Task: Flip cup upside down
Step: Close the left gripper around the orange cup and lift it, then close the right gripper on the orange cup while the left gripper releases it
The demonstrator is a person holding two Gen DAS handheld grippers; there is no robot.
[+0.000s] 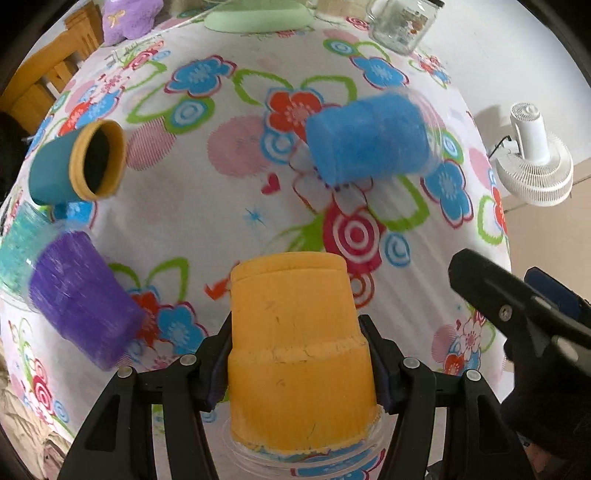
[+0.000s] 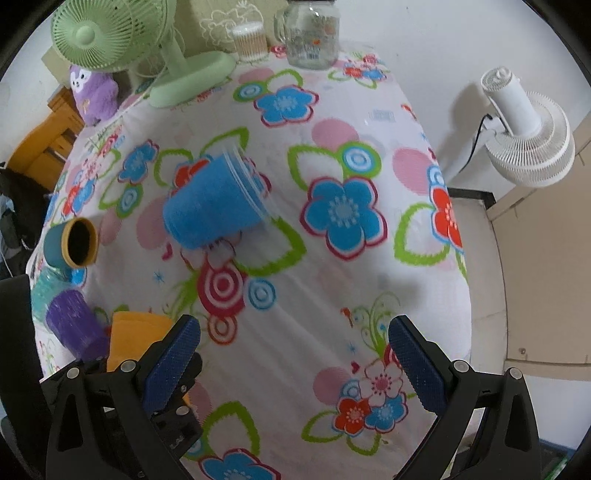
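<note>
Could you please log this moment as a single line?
left tongs: shut on orange cup, upside down | right tongs: open, empty | blue cup: tilted

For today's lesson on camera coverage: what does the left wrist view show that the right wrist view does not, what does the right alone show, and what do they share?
Only the left wrist view shows the left gripper clamped on the orange cup, whose wide rim points toward the camera.

Only the right wrist view shows the right gripper with its jaws wide apart and holding nothing, and the green fan in full.

Both show the blue cup tilted over, the purple cup, the teal cup, the glass jar and the white fan.
</note>
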